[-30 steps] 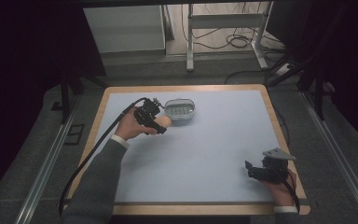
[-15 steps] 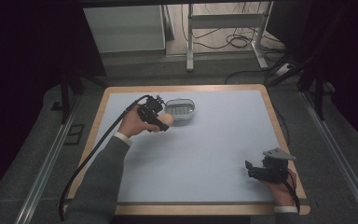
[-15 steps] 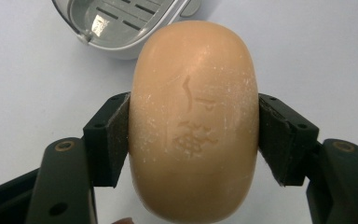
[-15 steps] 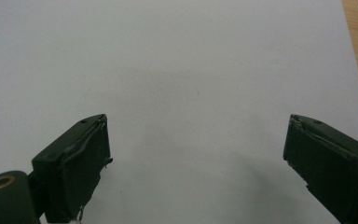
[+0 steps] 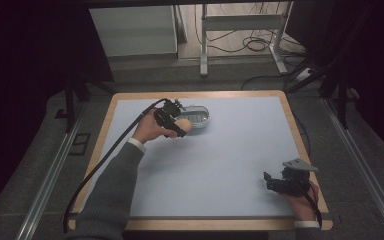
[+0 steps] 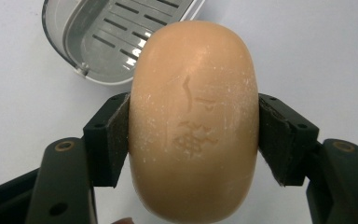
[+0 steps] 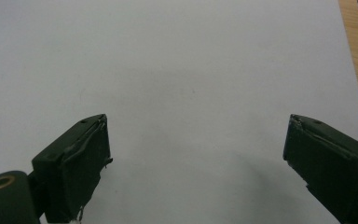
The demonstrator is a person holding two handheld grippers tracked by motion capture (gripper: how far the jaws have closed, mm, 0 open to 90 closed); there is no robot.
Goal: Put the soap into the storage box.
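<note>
A person sat at a table [image 5: 230, 165] covered by a pale sheet with a wooden rim, a two-fingered gripper in each hand.

The left gripper [image 5: 172, 122] was held out toward the far left part of the table, its black cable trailing back along the grey sleeve. Its fingers [image 6: 107, 140] were clamped on a soap [image 6: 193, 121], a peach-coloured oval bar pressed on both long sides by the black pads. In the left gripper view the soap stood lengthwise between the pads, with a faint stamped mark on its face. In the high view the soap [image 5: 182, 126] showed as a small tan shape at the gripper's tip, touching or just beside the near edge of a dish [image 5: 199, 116].

The dish [image 6: 107, 37] was a shallow grey oval tray with a slotted floor. In the left gripper view it lay beyond the soap and to its upper left, and part of its rim was hidden behind the bar. Whether the soap hung above the table or rested on it was hard to tell from the high view.

The right gripper [image 5: 280, 184] sat near the right front corner of the table, well apart from the dish. Its fingers [image 7: 74, 163] stood wide apart with nothing between them, over bare sheet.
</note>
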